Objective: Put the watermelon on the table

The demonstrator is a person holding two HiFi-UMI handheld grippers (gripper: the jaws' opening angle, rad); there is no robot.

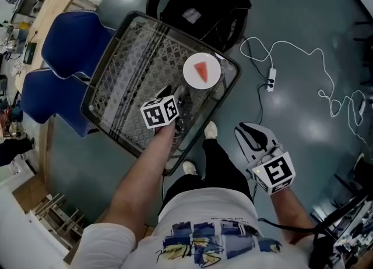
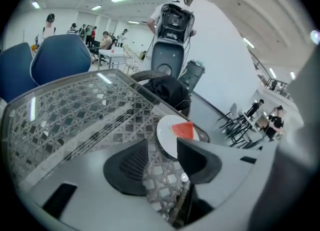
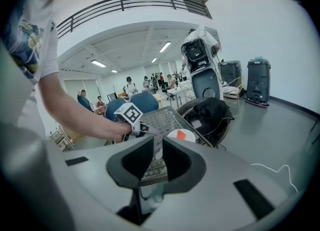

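On a white plate (image 1: 191, 80) at the corner of the desk (image 1: 131, 58) lies the watermelon slice (image 1: 201, 70), so the task looks done: the left hand-held gripper (image 2: 162, 147) hangs spread and empty just beside it, the right hand-held gripper (image 3: 156, 147) barely parted, empty, off the desk.

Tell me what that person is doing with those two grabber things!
A person holds a gripper in each hand. A red watermelon slice sits on a white plate on the glass-topped table. The left gripper hovers beside the plate, jaws wide apart and empty. The right gripper hangs off to the side over the floor, empty too. The watermelon looks already placed.
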